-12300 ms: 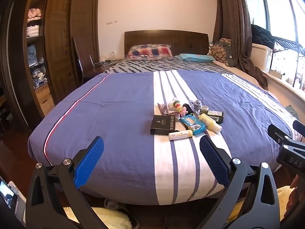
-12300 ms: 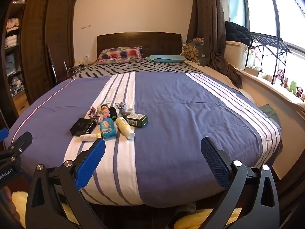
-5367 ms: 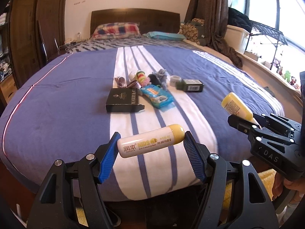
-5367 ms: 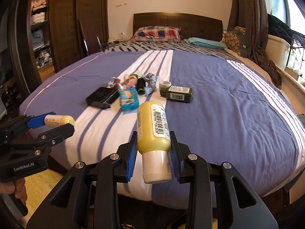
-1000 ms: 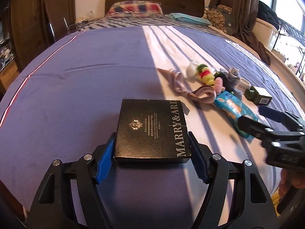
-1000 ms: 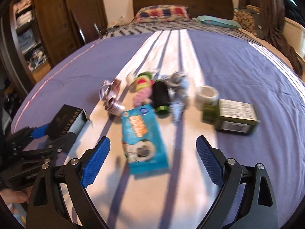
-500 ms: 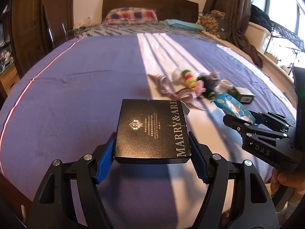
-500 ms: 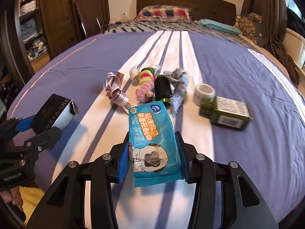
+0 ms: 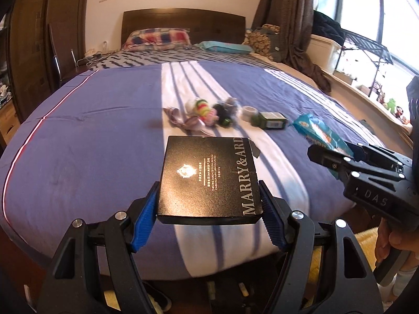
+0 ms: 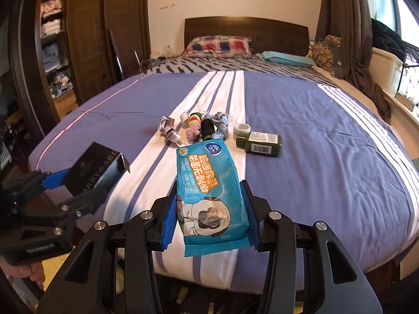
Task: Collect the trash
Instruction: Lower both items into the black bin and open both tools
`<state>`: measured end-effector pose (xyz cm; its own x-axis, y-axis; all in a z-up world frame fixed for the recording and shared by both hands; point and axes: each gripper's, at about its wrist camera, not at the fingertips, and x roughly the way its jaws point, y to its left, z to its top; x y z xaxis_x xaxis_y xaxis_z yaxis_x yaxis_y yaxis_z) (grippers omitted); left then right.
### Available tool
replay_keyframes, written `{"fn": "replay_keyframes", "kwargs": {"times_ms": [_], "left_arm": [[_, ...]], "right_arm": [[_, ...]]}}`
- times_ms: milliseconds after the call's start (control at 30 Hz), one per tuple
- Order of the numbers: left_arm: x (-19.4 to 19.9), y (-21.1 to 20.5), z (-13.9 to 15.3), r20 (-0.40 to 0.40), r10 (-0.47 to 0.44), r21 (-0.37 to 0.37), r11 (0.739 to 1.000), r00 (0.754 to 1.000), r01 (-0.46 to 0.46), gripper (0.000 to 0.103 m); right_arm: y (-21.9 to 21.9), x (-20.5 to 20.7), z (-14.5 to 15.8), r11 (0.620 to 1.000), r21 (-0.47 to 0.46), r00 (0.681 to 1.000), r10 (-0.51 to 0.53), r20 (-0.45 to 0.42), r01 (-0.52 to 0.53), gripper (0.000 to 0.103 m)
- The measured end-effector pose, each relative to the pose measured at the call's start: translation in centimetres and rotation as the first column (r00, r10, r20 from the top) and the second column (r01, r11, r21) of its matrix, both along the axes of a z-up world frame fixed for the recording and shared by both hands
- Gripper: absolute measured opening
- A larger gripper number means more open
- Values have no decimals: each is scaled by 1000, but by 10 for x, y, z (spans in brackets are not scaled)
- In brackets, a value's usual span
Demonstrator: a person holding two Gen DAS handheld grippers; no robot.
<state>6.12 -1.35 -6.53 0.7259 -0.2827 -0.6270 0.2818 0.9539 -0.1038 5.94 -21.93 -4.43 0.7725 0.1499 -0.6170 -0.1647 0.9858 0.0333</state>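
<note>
My left gripper (image 9: 208, 218) is shut on a flat black box (image 9: 209, 176) lettered MARRY&ARD and holds it above the near edge of the bed. My right gripper (image 10: 209, 219) is shut on a blue wet-wipes packet (image 10: 208, 191), also lifted off the bed. In the left wrist view the packet (image 9: 318, 132) and the right gripper show at the right. In the right wrist view the black box (image 10: 98, 168) shows at the left. A dark green bottle box (image 10: 260, 143), a white tape roll (image 10: 241, 130), a ribbon (image 10: 169, 132) and small colourful items (image 10: 195, 127) lie on the white stripe.
The bed (image 10: 314, 162) has a blue and white striped cover, with pillows and a dark headboard (image 10: 246, 32) at the far end. A wardrobe (image 10: 52, 47) stands at the left. A window ledge with a bin (image 9: 327, 49) is at the right. Yellow rug below.
Both grippers have pulled back from the pile and risen, each keeping its item. The bed items now look farther away in both views.
</note>
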Motion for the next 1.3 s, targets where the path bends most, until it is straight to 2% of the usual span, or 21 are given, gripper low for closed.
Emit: {"fn": "replay_keyframes", "kwargs": {"times_ms": [167,367,700,1000,1167,1300], "left_arm": [[-28,-7,-2,5,-17,-8,1000,1000,17,68],[-55,-12,-12,-11,-28,-14,1000,1000,27,68],[-78,-19,-72,-138,-47,8,999,989,48,68],[-82,-30,-138,-264,-63,53,995,963,80,68],[-78,-39,-181,-370,-87,50,992,925,113,68],[-68,-41,-202,-428,-95,45,991,899,126,68]], "right_arm": [[-10,-27,-5,1000,9,1000,10,-4,-10,45],[-22,-51,-25,999,26,998,29,-47,-28,45],[-38,-76,-81,999,31,983,22,-181,-17,45],[-39,-79,-147,1000,13,940,14,-341,-10,45],[-38,-76,-179,1000,7,911,3,-413,0,45],[-37,-72,-203,1000,22,882,10,-471,1,45]]}}
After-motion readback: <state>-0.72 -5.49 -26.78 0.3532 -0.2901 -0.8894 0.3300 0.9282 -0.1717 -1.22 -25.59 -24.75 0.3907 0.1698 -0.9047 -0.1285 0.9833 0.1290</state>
